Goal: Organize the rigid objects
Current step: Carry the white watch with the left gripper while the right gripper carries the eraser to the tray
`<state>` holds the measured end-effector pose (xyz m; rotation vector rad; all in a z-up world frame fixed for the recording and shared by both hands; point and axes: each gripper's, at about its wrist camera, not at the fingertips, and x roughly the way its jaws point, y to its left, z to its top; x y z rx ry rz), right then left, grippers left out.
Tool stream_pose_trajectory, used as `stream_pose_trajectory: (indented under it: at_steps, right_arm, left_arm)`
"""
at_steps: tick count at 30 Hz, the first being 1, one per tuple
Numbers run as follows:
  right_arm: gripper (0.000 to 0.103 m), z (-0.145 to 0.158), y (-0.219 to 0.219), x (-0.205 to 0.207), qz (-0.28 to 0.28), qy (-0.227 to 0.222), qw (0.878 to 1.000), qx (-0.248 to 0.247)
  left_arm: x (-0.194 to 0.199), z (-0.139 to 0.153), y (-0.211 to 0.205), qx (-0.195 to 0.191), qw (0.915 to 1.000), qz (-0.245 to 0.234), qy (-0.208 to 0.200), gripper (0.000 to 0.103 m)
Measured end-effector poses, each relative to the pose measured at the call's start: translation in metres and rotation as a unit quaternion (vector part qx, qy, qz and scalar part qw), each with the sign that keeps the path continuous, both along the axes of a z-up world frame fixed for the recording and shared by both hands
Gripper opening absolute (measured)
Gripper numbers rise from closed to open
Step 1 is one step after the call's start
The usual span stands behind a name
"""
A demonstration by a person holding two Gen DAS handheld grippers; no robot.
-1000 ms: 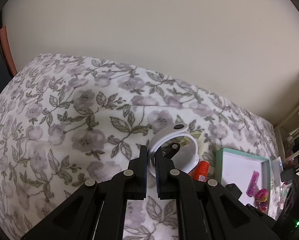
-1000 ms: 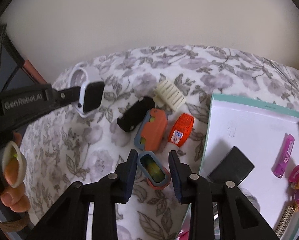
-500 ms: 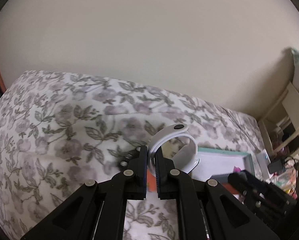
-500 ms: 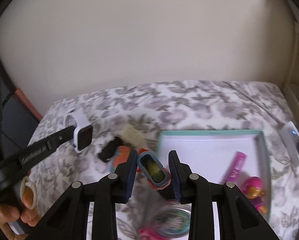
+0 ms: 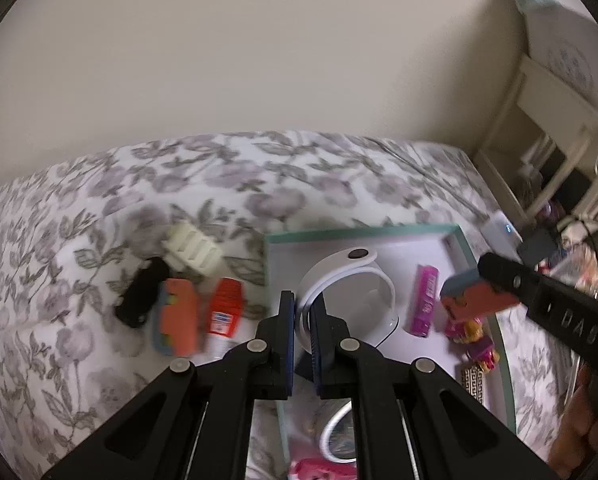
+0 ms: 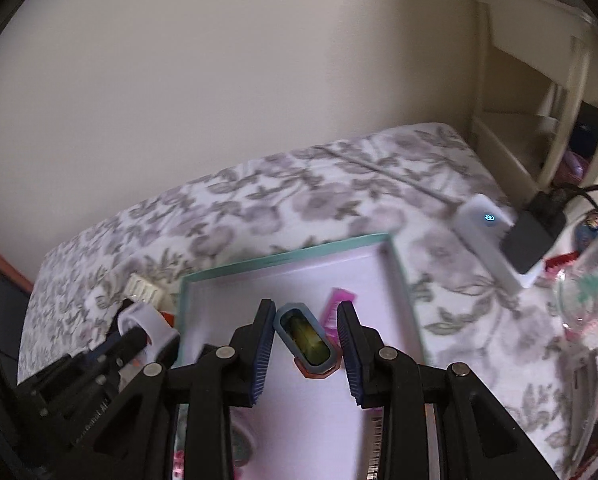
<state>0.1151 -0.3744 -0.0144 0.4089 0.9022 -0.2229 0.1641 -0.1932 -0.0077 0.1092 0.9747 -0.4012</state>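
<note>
Wristband [image 5: 351, 300], white and looped, sits pinched by its strap in my left gripper [image 5: 303, 336], whose jaws are nearly touching with only the strap between them; it hangs at the centre of the left view, over the white floor of the teal-rimmed tray [image 5: 363, 233]. My right gripper [image 6: 305, 340] holds a small orange and grey-blue case [image 6: 305, 340] at a narrow opening, low in the middle of the right view, also above the tray. 2 held things are heading for 1 tray, so crowding is my main worry: in the left view the right gripper enters from the right edge close to the wristband, and the fingers could knock together if I lower both at once. The tray holds a pink tube [image 5: 423, 300] and some small pink toys [image 5: 473, 336] at right of centre, so a careless drop could land on them or bounce the round band out over the rim. The grip on the strap is thin, and I judge a quick tilt could let the band slip or swing. Both views are blurred, so I cannot tell how high either load hangs above the tray. On the flowered bedspread [image 5: 99, 216] at left a cream comb [image 5: 193, 246], a black piece [image 5: 141, 294], an orange case [image 5: 177, 326] and a red tube [image 5: 225, 312] wait.
</note>
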Motion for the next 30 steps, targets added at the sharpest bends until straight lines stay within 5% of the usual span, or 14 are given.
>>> stream_pose_trajectory:
  at_steps: [8,23,30]
  right_arm:
    - [0.034,-0.01,-0.009,-0.001,-0.004,0.014,1.0,0.004]
    - [0.034,-0.032,0.011,0.014,0.026,0.052,0.998,-0.005]
    - [0.035,-0.032,0.011,0.015,0.024,0.056,0.998,-0.007]
  left_arm:
    - [-0.014,-0.02,-0.033,0.033,0.9988,-0.037,0.005,0.007]
    - [-0.011,-0.03,-0.034,0.041,0.9982,-0.039,0.022,0.008]
    - [-0.012,-0.028,-0.033,0.039,0.9983,-0.037,0.024,0.025]
